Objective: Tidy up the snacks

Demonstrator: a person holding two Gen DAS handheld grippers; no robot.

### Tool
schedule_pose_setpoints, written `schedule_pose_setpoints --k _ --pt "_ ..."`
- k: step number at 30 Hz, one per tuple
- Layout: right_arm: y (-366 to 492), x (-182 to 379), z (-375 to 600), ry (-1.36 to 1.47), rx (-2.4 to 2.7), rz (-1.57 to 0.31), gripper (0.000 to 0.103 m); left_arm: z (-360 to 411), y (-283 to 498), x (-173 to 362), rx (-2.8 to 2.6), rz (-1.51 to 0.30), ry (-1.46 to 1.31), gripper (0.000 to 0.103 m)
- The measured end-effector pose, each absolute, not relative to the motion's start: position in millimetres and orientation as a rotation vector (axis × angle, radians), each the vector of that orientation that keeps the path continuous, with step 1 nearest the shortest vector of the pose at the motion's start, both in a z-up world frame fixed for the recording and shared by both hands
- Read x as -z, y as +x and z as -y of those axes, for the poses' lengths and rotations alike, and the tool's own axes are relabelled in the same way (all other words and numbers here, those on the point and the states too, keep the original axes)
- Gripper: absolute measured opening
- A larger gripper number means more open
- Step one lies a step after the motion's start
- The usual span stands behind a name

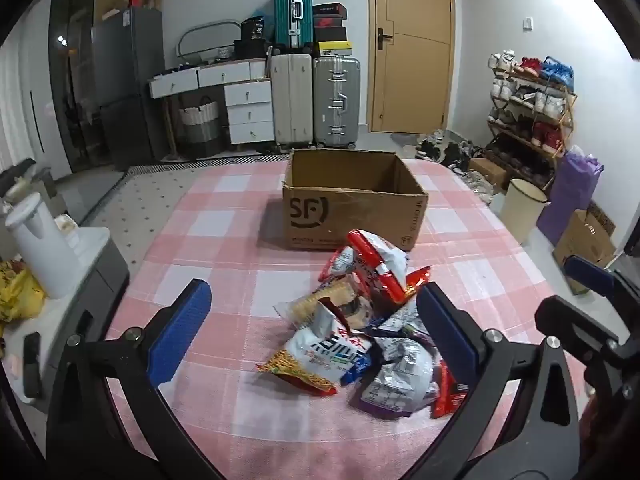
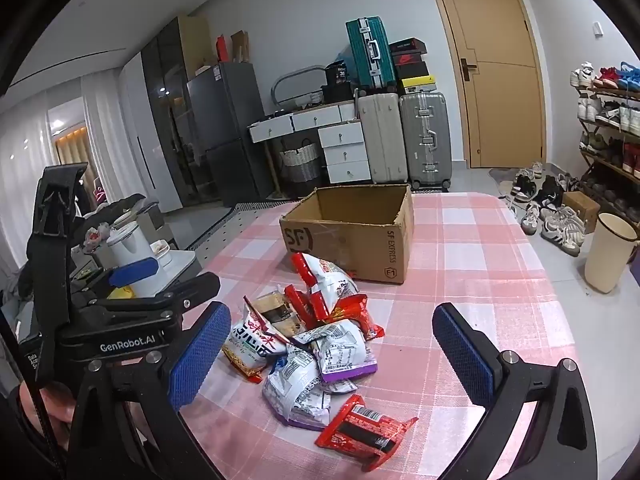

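Pink-checked desk (image 1: 224, 248): snack pile (image 1: 360, 320) just in front of open cardboard box (image 1: 352, 204), lower packets overlapped, labels unreadable. Left gripper (image 1: 316, 336) and right gripper (image 2: 332, 352) tilted downward, fingers spread, empty.

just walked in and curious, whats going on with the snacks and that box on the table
A person holds a hand-held gripper in each hand over a pile of snack packets on the pink checked tablecloth. The left hand-held gripper and right hand-held gripper both stand open and hold nothing. The open cardboard box sits just beyond the pile, and no packets show inside it from here.
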State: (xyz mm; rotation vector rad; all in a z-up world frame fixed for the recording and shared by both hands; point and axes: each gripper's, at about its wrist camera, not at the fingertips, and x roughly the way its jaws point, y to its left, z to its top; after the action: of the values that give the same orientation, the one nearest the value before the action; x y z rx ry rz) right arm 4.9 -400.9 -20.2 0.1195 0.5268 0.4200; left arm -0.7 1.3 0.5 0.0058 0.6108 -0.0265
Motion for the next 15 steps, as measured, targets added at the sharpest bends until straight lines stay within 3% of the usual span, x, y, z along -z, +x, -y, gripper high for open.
schedule_pose_setpoints --k 15 --pt "-1.3 14.5 412.5 0.148 -0.403 -0.516 0.103 -8.3 -11.2 -6.2 0.052 -0.593 -0.053 0.102"
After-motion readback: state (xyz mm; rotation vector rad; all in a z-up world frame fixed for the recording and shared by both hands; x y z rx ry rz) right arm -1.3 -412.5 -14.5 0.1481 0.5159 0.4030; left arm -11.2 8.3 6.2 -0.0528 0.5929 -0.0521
